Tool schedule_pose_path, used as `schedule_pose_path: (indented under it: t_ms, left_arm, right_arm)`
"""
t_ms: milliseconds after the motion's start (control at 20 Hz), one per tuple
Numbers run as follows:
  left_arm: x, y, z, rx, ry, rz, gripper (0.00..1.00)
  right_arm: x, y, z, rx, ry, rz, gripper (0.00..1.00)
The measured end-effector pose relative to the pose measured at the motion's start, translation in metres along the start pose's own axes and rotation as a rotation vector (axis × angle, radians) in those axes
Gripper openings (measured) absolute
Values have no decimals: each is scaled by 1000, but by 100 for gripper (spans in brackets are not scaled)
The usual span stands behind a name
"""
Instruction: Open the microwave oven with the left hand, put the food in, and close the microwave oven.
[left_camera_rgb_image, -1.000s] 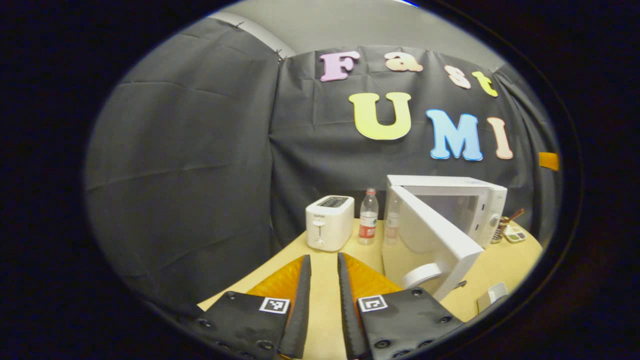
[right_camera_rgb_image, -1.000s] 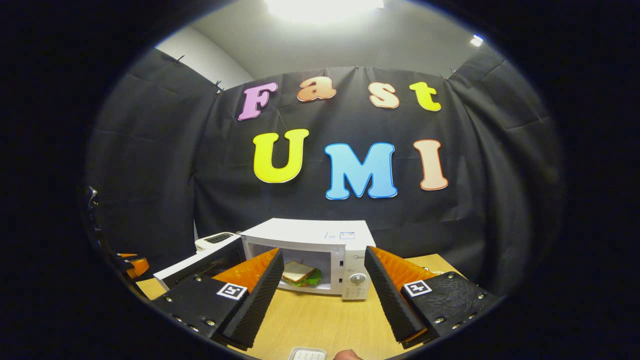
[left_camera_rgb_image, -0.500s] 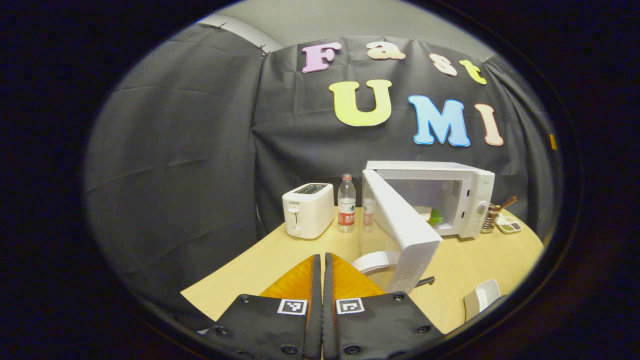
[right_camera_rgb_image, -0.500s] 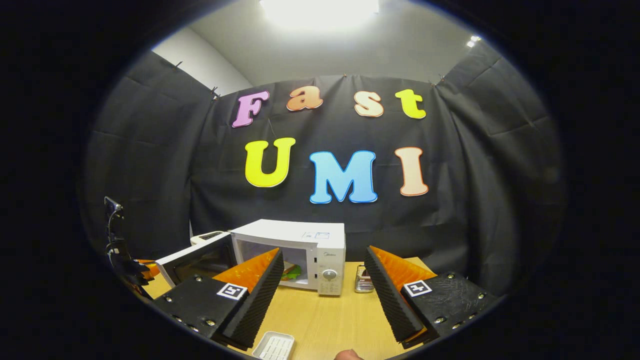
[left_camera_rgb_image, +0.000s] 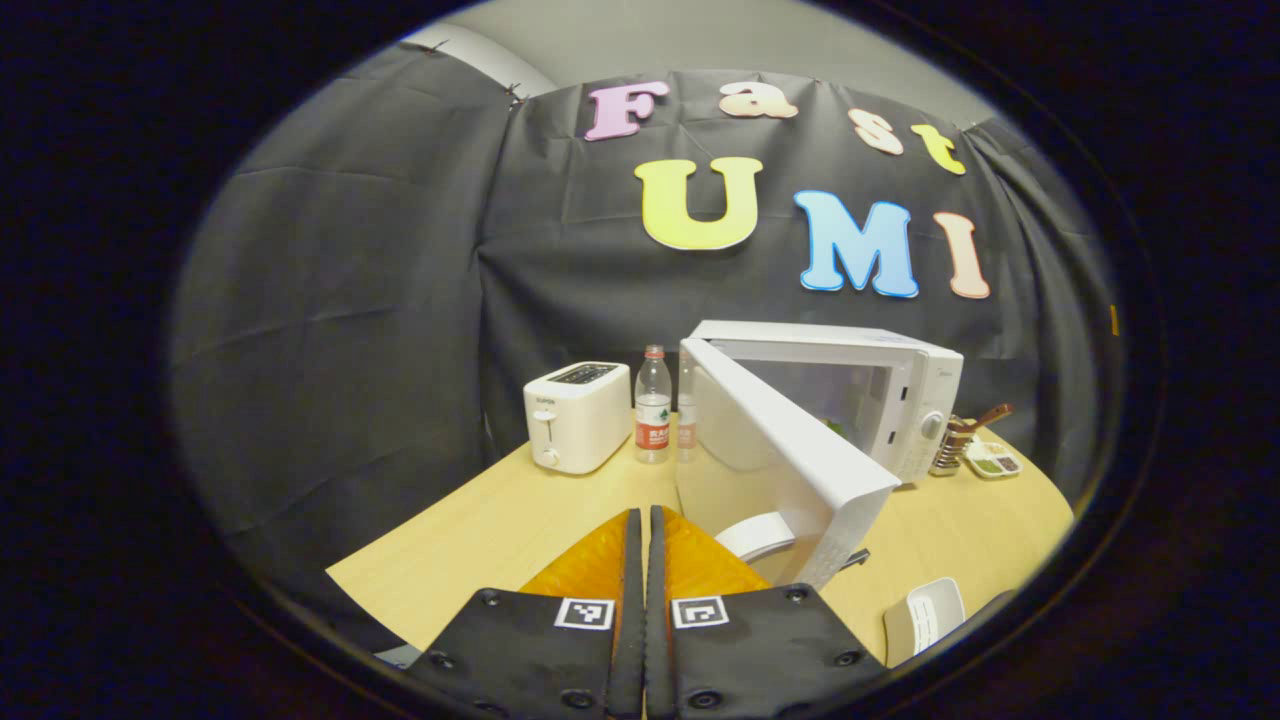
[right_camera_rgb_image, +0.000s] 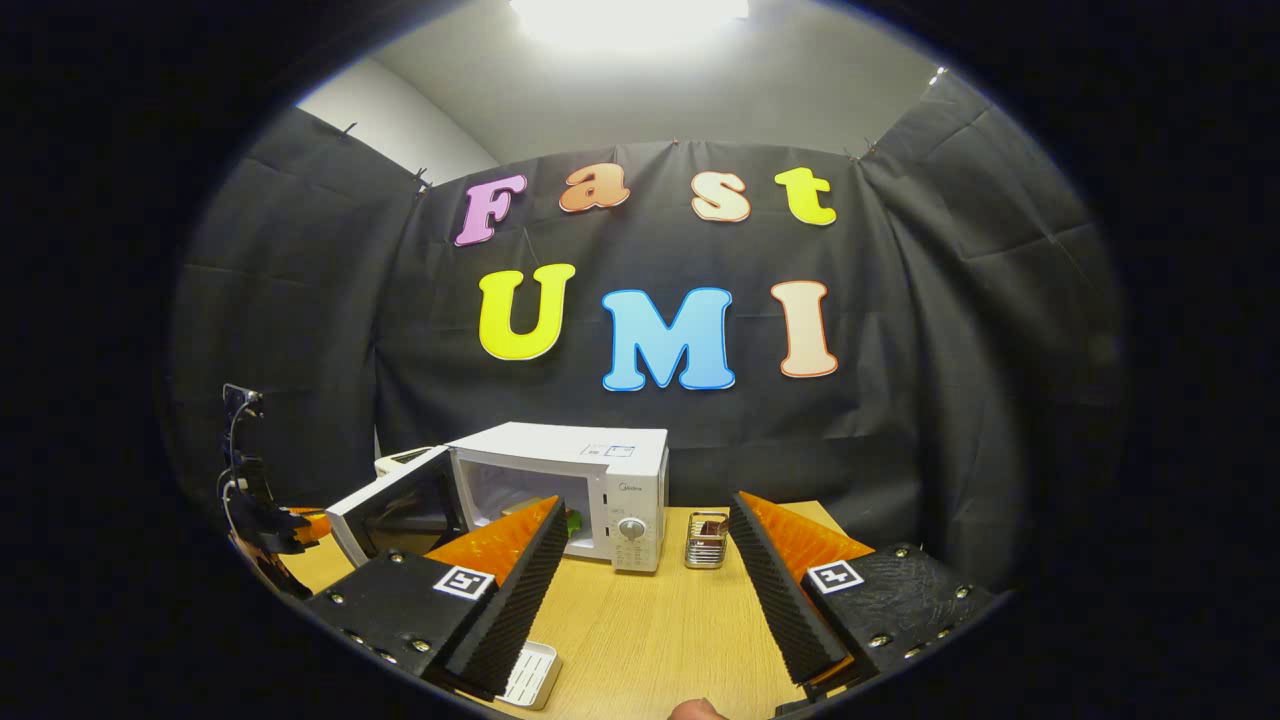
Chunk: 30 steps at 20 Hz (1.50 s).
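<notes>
Left gripper (left_camera_rgb_image: 645, 560): fingers pressed together, empty. Right gripper (right_camera_rgb_image: 648, 570): fingers wide apart, empty. Beyond, on the table (right_camera_rgb_image: 650, 620), a white tray (right_camera_rgb_image: 528, 675), partly hidden. Microwave (left_camera_rgb_image: 850, 390), door (left_camera_rgb_image: 790, 450) ajar; food (right_camera_rgb_image: 570, 518) inside, mostly hidden behind a finger. Toaster (left_camera_rgb_image: 578, 415) and bottle (left_camera_rgb_image: 653, 418) at rear.

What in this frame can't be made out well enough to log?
- Food inside the white microwave oven: in the right gripper view the right tool's orange finger covers all but a green scrap; in the left gripper view the open white door hides it.
- Small white ridged tray: cut off at the left gripper view's edge.
- Metal rack's contents: too small.
- Clear bottle's label: too small.
</notes>
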<state>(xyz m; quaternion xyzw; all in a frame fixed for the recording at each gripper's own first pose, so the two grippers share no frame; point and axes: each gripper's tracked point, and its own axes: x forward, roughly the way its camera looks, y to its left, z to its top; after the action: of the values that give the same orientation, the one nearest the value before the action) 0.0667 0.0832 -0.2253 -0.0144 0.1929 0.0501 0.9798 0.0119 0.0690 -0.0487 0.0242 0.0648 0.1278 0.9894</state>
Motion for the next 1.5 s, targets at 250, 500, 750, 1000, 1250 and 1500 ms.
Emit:
schedule_pose_path:
  t_ms: [250,500,750,1000,1250,1500]
  left_arm:
    - [23,-51,9,25,15,-143,7]
    - [46,-103,13,52,28,-292,7]
    - [72,-141,25,84,25,-405,7]
    - [99,-166,37,75,22,-481,7]
    - [126,-192,39,73,23,-528,7]
    - [153,-210,47,77,19,-556,7]
  right_arm:
    - [14,6,0,-4,2,-21,98]
    - [31,13,8,13,-18,-52,98]
    - [42,9,6,3,-8,-107,98]
    - [47,-3,-3,14,15,-184,98]
    - [48,-21,-7,19,34,-264,98]
    - [48,-31,-10,12,46,-317,98]
